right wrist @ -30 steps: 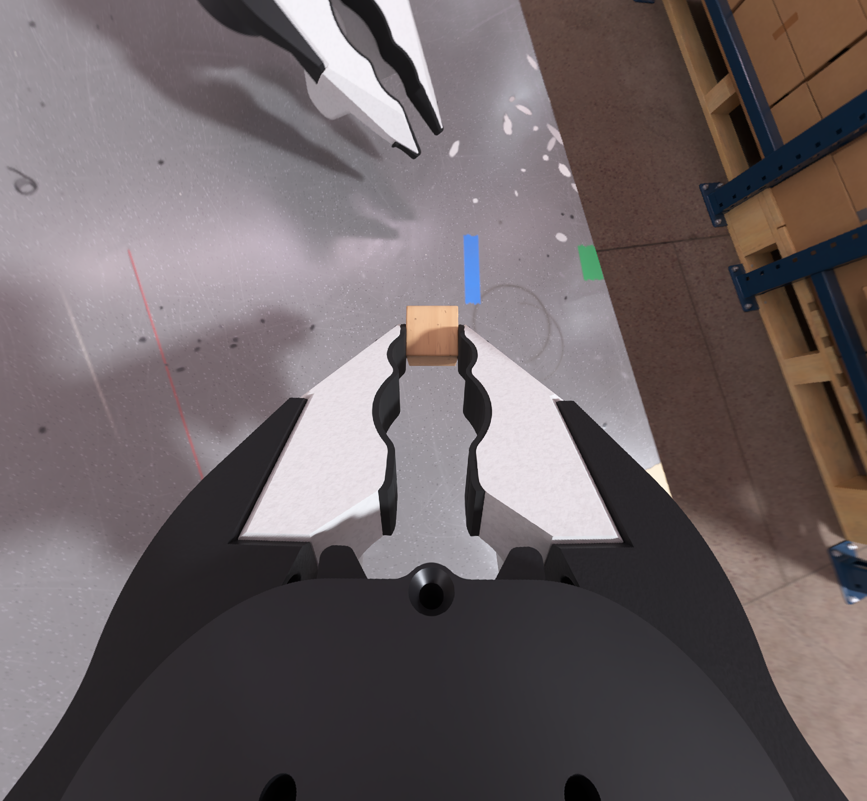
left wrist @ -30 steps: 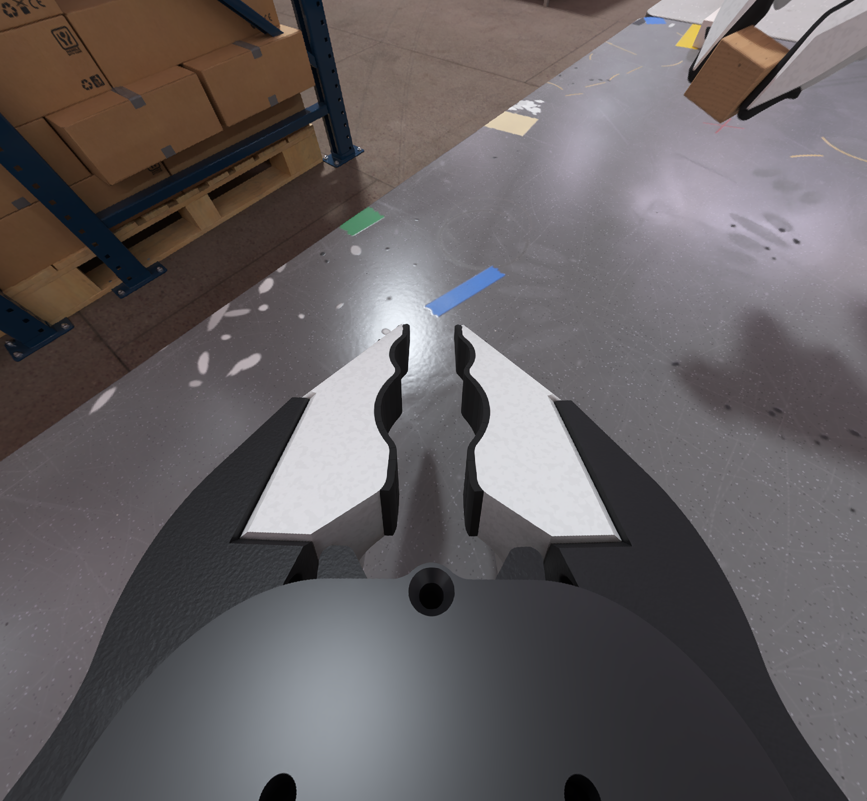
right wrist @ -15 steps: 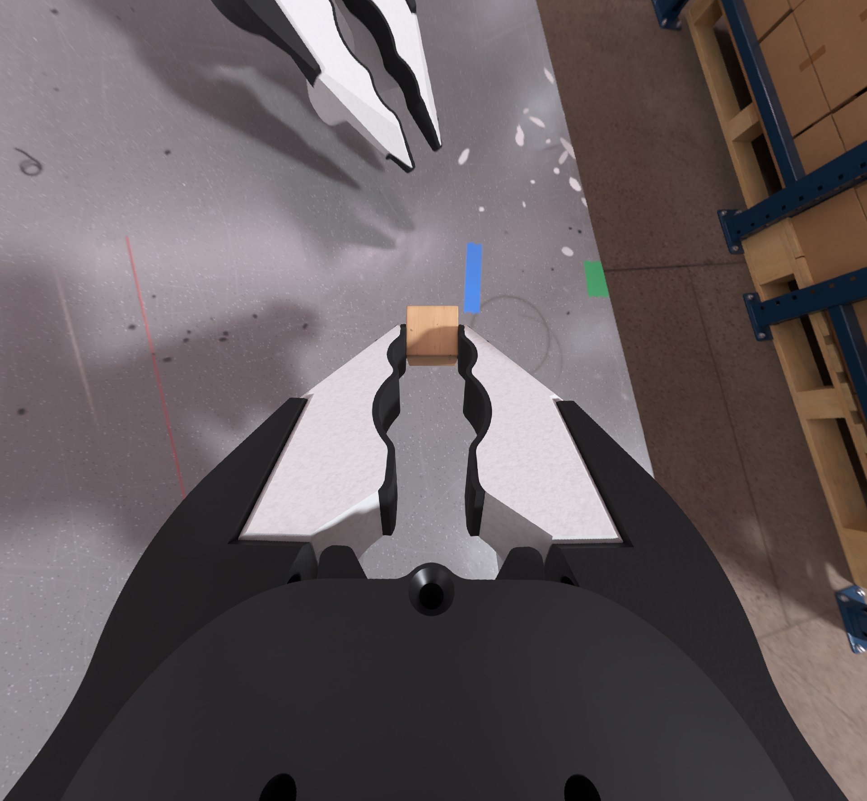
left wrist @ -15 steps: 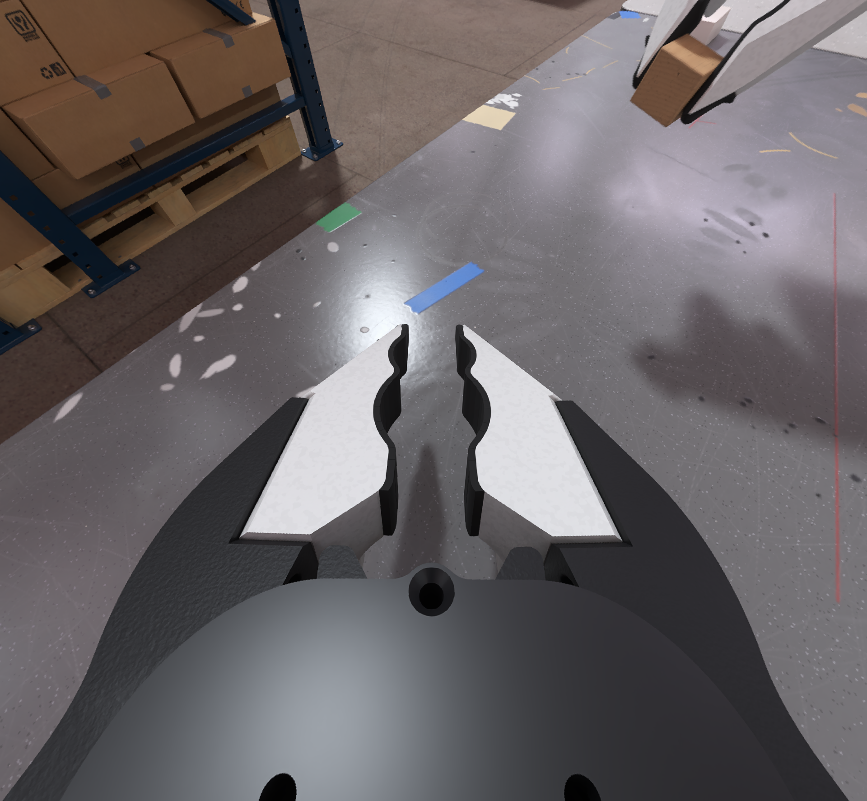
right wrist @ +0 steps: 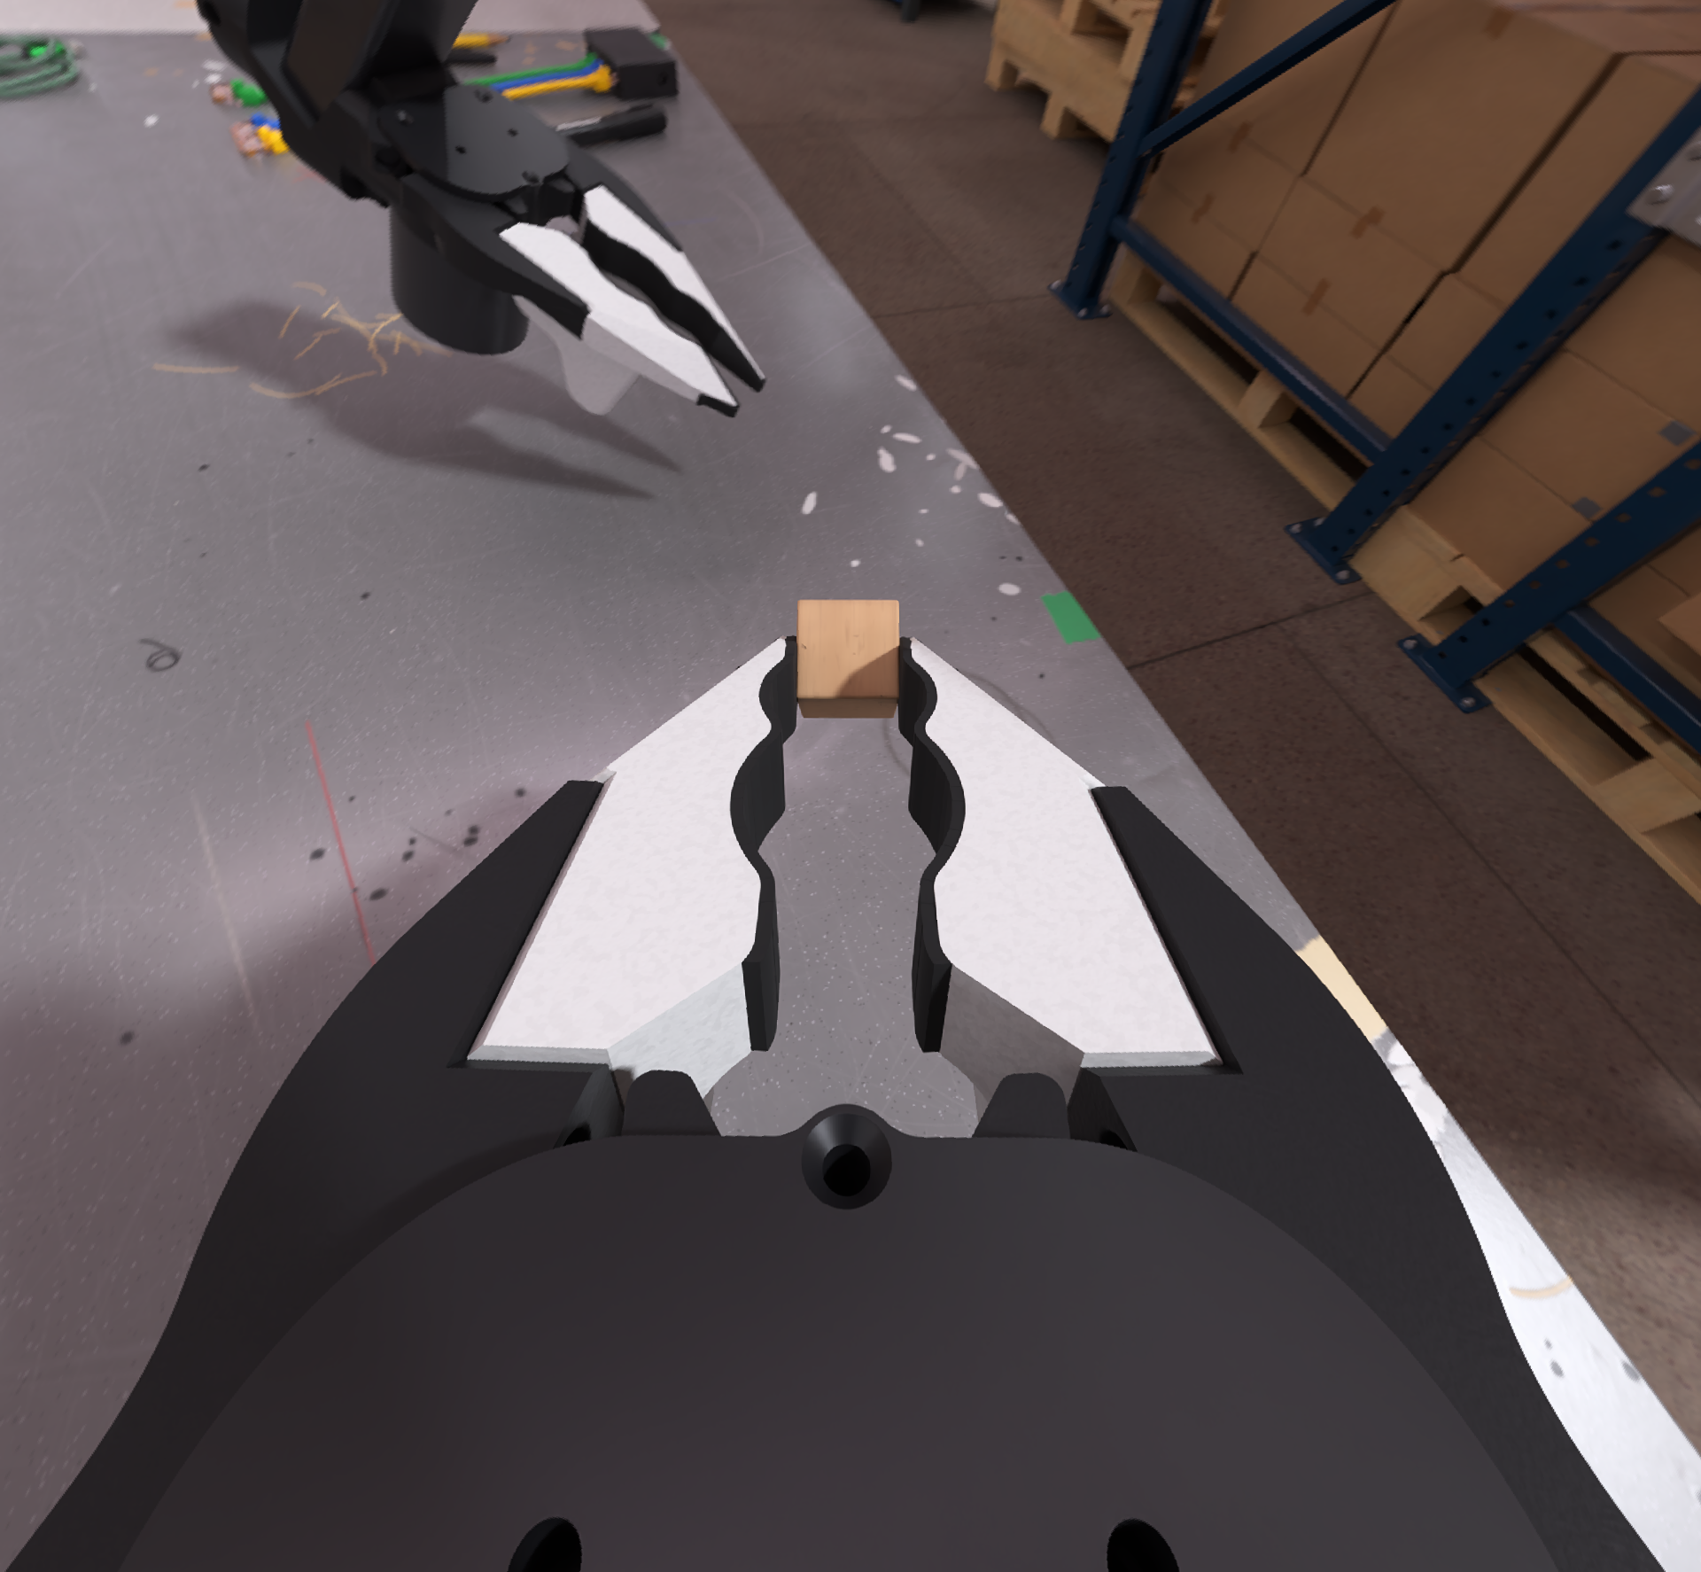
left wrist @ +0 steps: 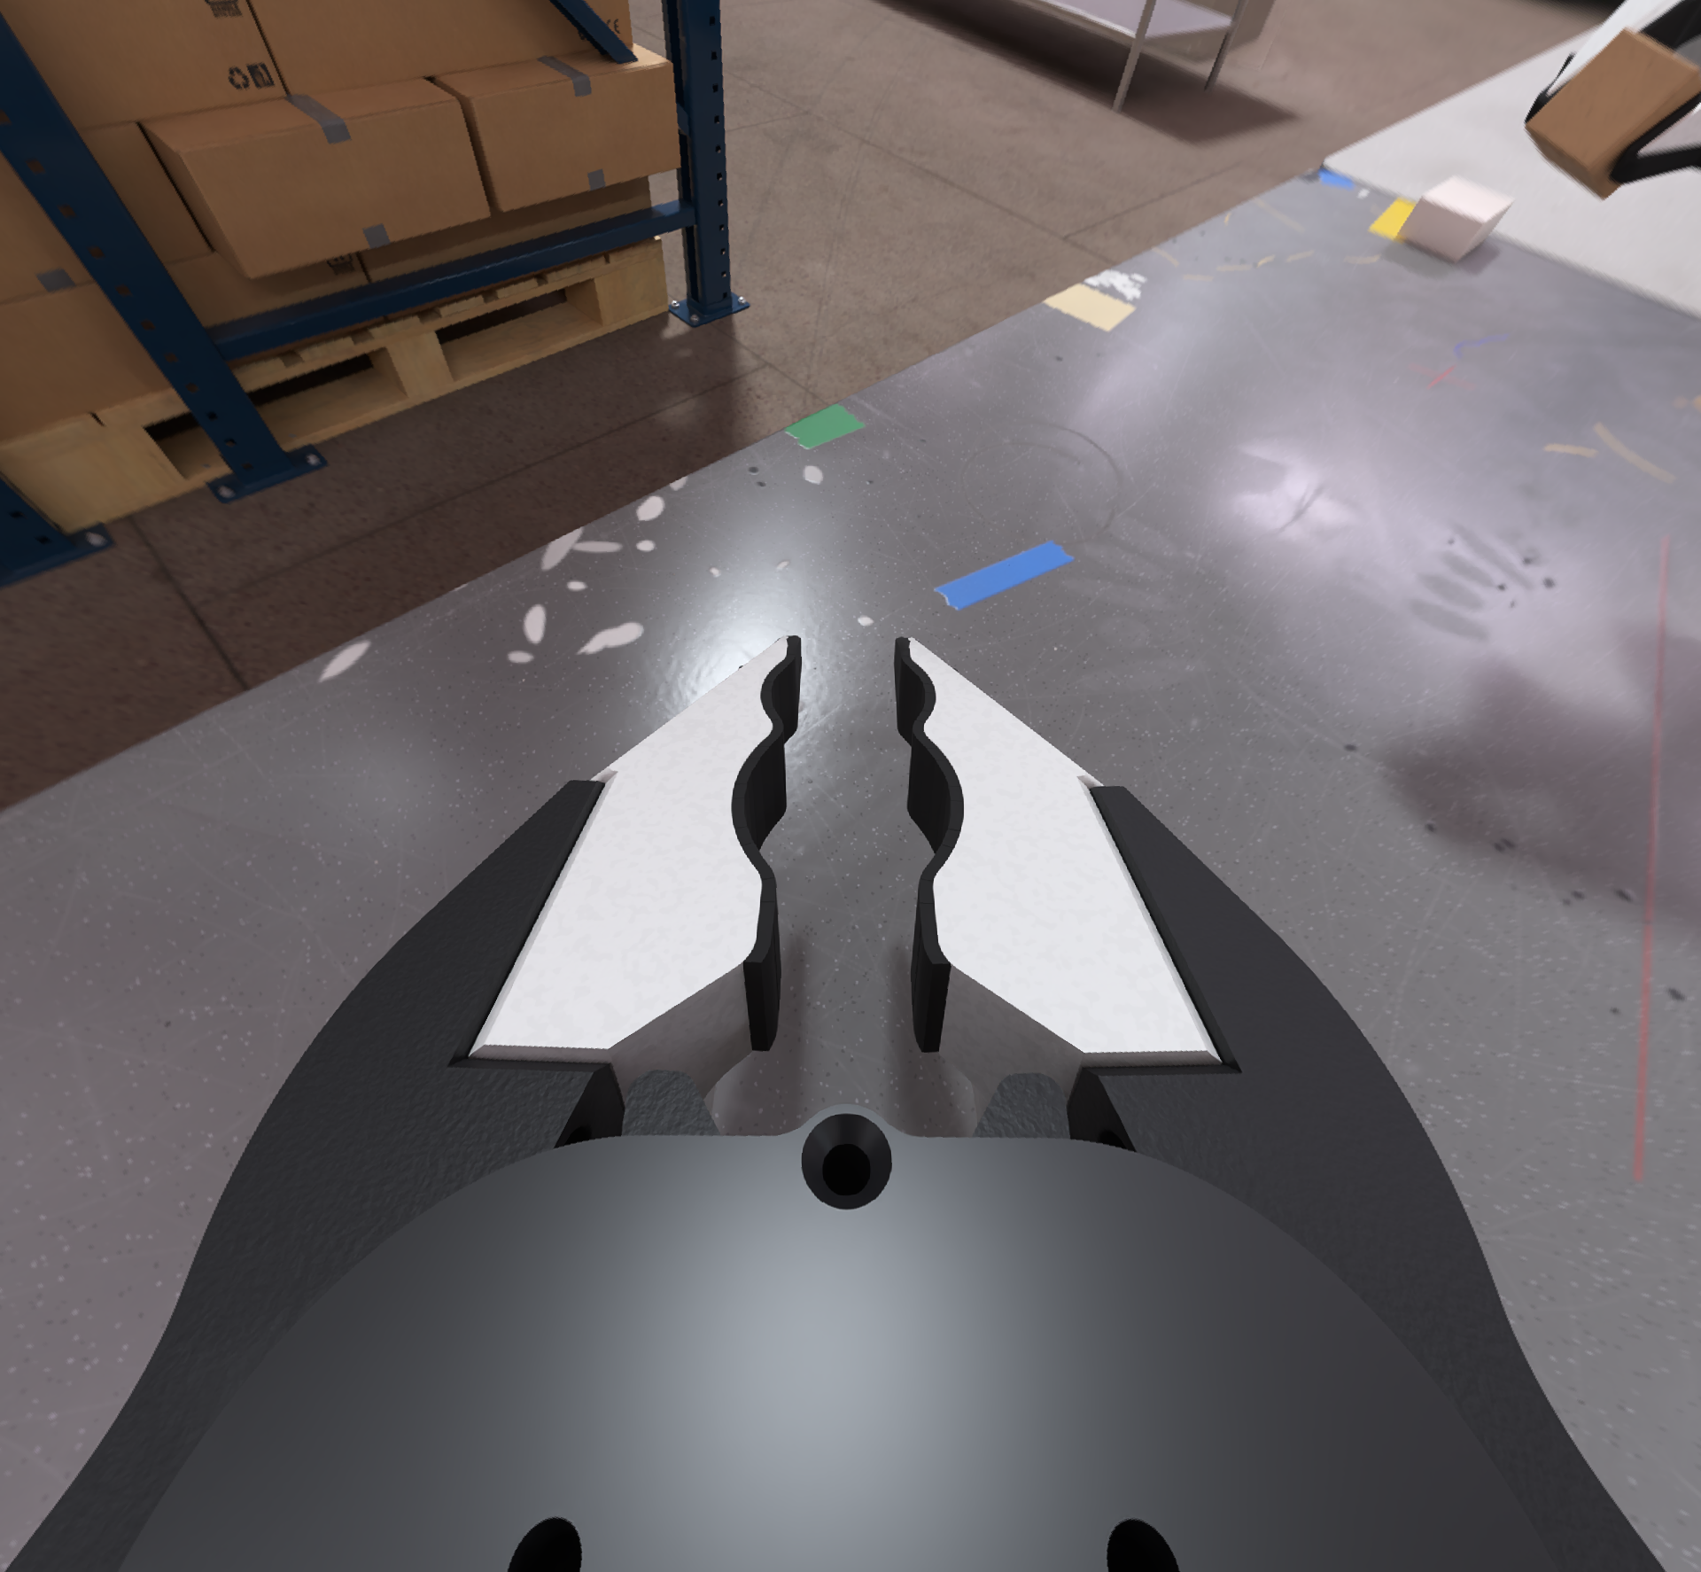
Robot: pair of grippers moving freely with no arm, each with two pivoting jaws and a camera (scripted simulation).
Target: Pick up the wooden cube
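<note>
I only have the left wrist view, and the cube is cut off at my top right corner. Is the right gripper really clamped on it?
Observer: Yes. In the right wrist view the wooden cube is pinched between both fingers of the right gripper.
Operator: How deep does it sit?
Observer: Only at the very fingertips. The space between the fingers behind it is empty, with the table showing through.
Operator: Anything behind my left gripper that I cannot see?
Observer: Yes. Beyond the left gripper, at the far end of the table, lie coloured cables and a small black box.
</note>
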